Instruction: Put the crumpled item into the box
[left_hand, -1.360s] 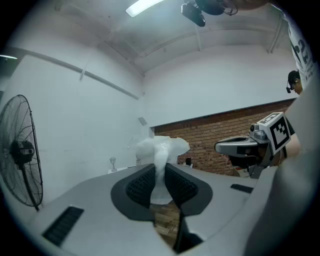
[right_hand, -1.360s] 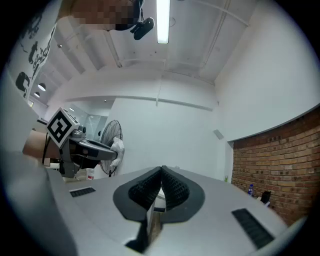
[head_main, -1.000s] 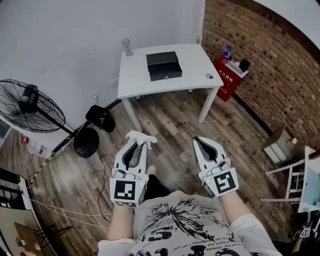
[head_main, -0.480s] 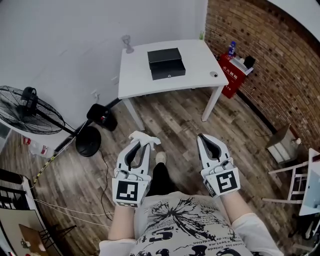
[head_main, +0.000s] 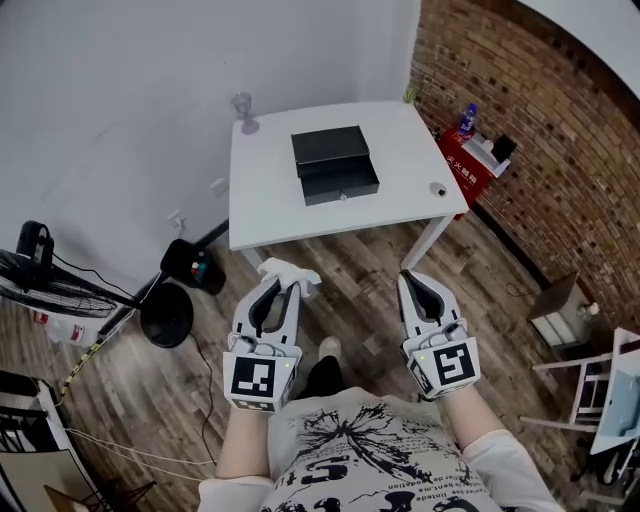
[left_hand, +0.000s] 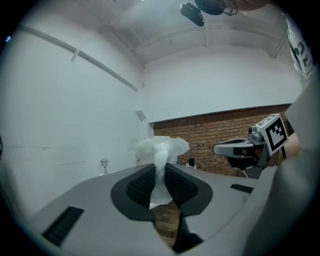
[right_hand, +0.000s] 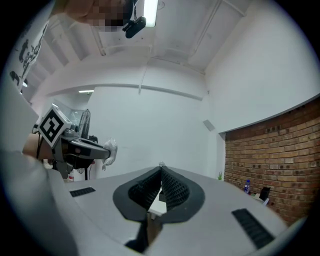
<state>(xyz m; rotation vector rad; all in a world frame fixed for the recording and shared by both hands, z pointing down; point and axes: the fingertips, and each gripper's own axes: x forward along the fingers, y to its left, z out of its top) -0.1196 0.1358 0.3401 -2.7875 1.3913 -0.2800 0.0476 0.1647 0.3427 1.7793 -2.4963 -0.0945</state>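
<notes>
1. Clamping a white crumpled wad (left_hand: 162, 150), the left tool (left_hand: 160, 172) has its pads pressed on the wad's lower part. The puffed top sticks out past the tips.
2. The right tool (right_hand: 161, 175) has its jaws together at the tips, with nothing between them.
3. Both tools are held low in front of the person's shirt (head_main: 370, 450), side by side and apart, with their tips pointing forward over the wood floor (head_main: 350, 260).
4. Ahead of both tools stands a white tabletop (head_main: 265, 195). The black box (head_main: 335, 165) sits near its middle, well apart from the wad.
5. A small glass (head_main: 243, 112) stands at the tabletop's far corner on the left tool's side. A small round thing (head_main: 437, 189) lies near the corner on the right tool's side.
6. Farther out past the right tool, a red crate (head_main: 462, 168) sits against the brick wall (head_main: 540, 150), with a bottle (head_main: 467, 118) on it.
7. Out to the left tool's side, a black fan (head_main: 35, 275) stands on the floor.
</notes>
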